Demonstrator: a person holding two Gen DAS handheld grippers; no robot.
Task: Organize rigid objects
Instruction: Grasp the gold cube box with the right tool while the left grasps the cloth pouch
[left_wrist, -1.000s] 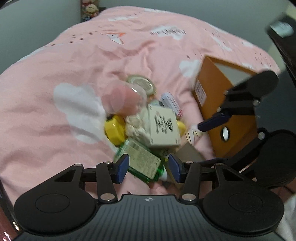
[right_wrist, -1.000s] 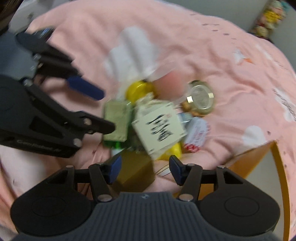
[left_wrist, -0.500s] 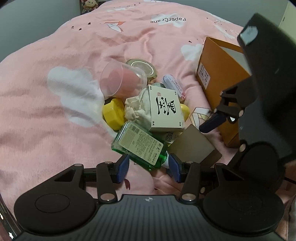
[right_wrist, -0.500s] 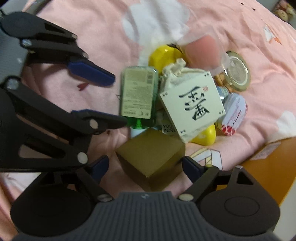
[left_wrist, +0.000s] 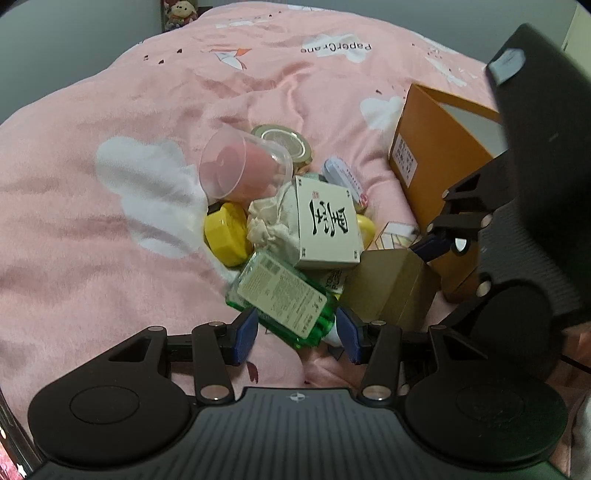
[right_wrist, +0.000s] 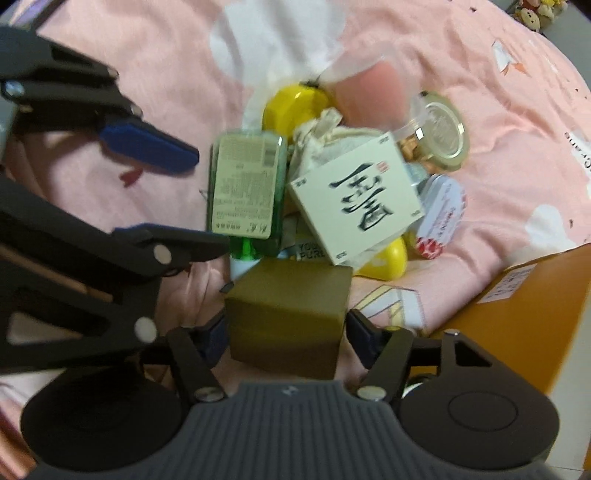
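The right gripper (right_wrist: 286, 338) has just been closing around the olive-brown box (right_wrist: 288, 314), its pads against the two side faces at the near edge of the pile on the pink blanket (left_wrist: 92, 229), left of the orange carton (left_wrist: 436, 155). The box looks stiff, probably light cardboard with smooth faces; flat opposite sides are the place to hold. The left gripper (left_wrist: 295, 330) hovers part-open over the green bottle (left_wrist: 284, 299), gripping nothing.

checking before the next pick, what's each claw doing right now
Left claw: open, straddling the green bottle, not gripping.
Right claw: jaws just closed onto the olive box, pads against its sides.
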